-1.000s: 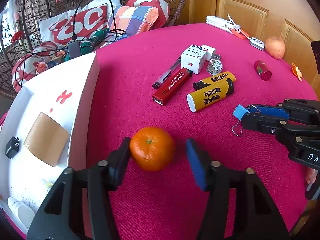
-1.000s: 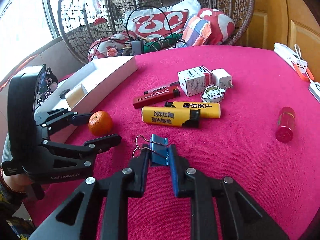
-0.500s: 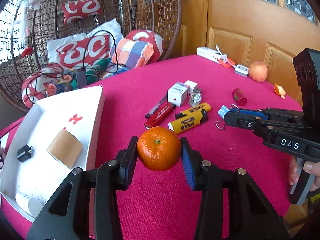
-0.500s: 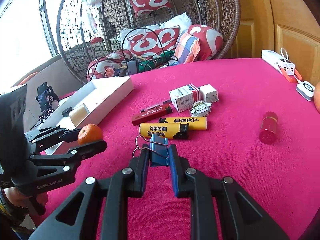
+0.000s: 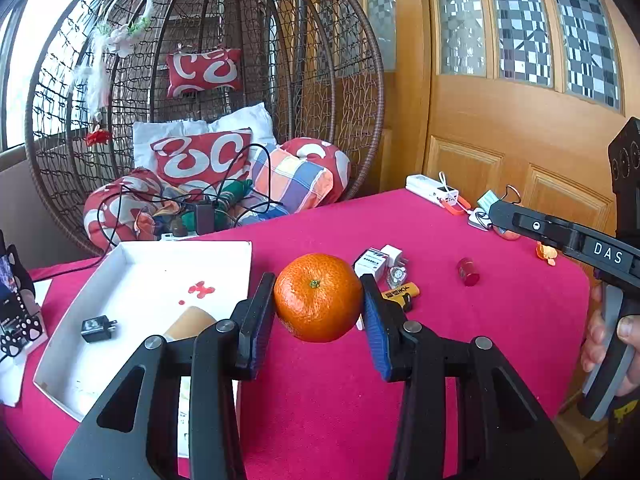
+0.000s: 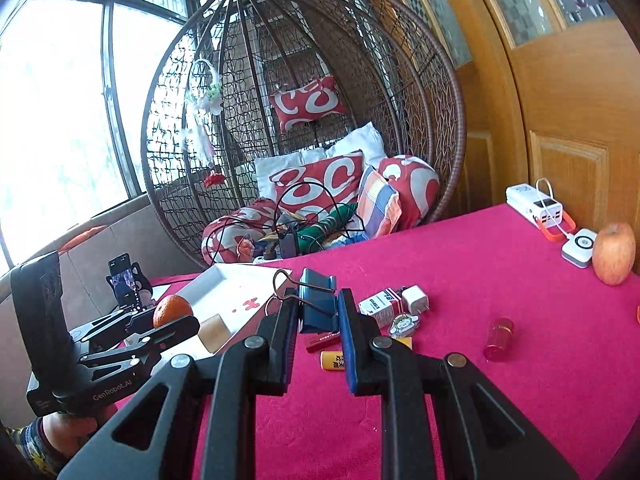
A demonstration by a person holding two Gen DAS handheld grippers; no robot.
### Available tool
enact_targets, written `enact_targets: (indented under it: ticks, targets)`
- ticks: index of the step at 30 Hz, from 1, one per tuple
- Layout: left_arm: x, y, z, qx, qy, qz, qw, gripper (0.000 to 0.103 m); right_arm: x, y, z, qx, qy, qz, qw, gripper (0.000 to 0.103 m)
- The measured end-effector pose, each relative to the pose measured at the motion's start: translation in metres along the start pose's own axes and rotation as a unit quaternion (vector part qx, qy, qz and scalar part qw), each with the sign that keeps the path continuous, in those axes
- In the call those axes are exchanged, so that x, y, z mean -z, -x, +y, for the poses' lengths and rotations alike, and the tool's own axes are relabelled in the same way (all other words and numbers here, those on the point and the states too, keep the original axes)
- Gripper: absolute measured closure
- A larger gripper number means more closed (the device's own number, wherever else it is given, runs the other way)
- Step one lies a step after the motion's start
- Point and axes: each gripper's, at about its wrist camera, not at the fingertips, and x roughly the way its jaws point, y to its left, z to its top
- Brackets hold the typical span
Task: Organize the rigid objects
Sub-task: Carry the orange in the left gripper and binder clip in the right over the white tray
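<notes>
The white tray is sitting at the left side of the pink table, its near left corner reaching the table's edge. It is holding 1 black plug adapter, 1 tan cardboard roll and a red mark; the rest of its floor is lying bare.

The left gripper is clamping 1 orange between its pads, lifted clear of the cloth just right of the tray. The right gripper is pinching 1 blue binder clip, jaws closed tight on it, above the table.

Remaining on the cloth are 2 yellow lighters, 1 red lighter, 1 small carton, 1 white charger, 1 sticker charm, 1 red cylinder, 1 apple and 1 power bank near the far right edge. Open cloth is spreading in front of both grippers.
</notes>
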Motion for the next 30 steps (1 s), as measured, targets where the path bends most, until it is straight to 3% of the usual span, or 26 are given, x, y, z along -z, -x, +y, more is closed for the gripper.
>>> enact_targets:
  ticks: [10, 30]
  targets:
    - [0.001, 0.021, 0.025, -0.012, 0.028, -0.021, 0.9993, 0.062, -0.003, -0.003, 0.015, -0.003, 0.002, 0.003, 1.000, 0.084]
    - [0.009, 0.029, 0.075, -0.037, 0.081, -0.027, 0.9957, 0.062, -0.009, -0.031, 0.055, -0.022, 0.043, 0.024, 0.999, 0.084]
